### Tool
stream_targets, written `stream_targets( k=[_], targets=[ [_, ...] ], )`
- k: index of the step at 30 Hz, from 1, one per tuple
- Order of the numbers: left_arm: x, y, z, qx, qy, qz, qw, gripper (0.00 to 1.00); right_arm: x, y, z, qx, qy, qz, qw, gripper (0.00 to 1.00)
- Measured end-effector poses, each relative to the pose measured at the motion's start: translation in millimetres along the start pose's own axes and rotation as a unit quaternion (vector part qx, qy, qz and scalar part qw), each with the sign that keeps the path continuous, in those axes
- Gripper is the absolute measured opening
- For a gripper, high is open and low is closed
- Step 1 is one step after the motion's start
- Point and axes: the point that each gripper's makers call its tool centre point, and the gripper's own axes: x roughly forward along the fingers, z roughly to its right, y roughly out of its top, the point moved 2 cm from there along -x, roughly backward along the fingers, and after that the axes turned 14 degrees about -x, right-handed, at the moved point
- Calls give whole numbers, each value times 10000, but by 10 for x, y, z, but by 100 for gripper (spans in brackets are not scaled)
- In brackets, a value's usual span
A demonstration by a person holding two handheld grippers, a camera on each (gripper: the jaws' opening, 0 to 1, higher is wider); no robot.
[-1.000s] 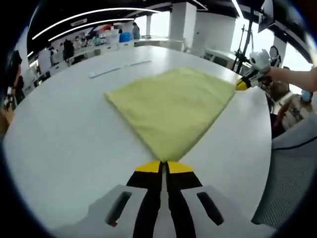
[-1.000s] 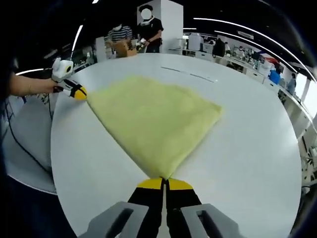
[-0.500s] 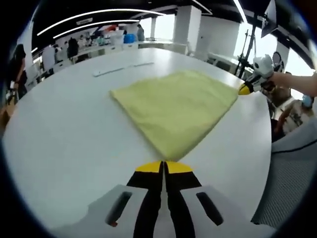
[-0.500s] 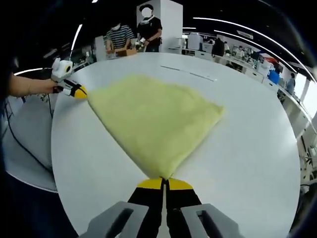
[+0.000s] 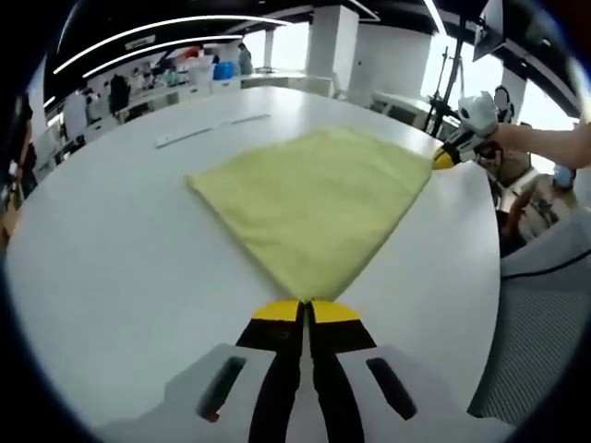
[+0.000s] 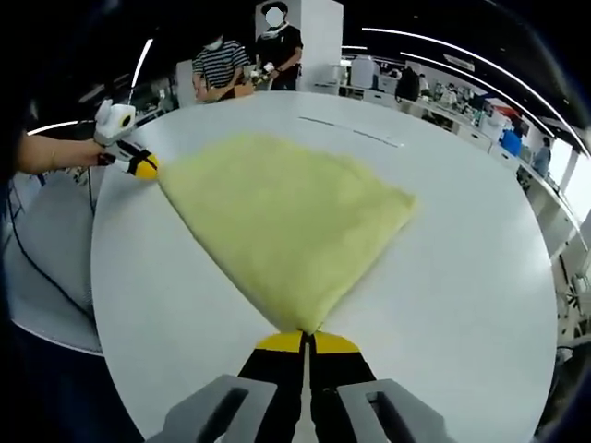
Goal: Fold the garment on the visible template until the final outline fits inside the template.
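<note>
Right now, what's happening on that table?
A person is working a yellow cloth on a white table. Each hand-held gripper is shut on one corner: the left hand-held gripper on the corner nearest in the left gripper view, the right hand-held gripper on another. The cloth lies spread flat between them.

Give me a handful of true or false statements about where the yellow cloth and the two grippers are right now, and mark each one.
1. The yellow cloth lies on a white table. True.
2. The left gripper is open above the cloth. False: its jaws are shut on a cloth corner.
3. The right gripper grips another cloth corner. True.
4. The cloth is rolled into a tube. False: it is spread flat.
5. The cloth hangs off the table. False: it lies on the tabletop.
</note>
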Motion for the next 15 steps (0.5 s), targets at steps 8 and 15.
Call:
stream_targets(
  k=[8,15],
  targets=[
    [-31,-79,58,168,15,-118,9998,0,-32,-24,-33,2,46,-24,10000,0],
    [-61,-121,88,201,52,-150,9997,0,-69,-62,-104,11,86,-29,10000,0]
  ],
)
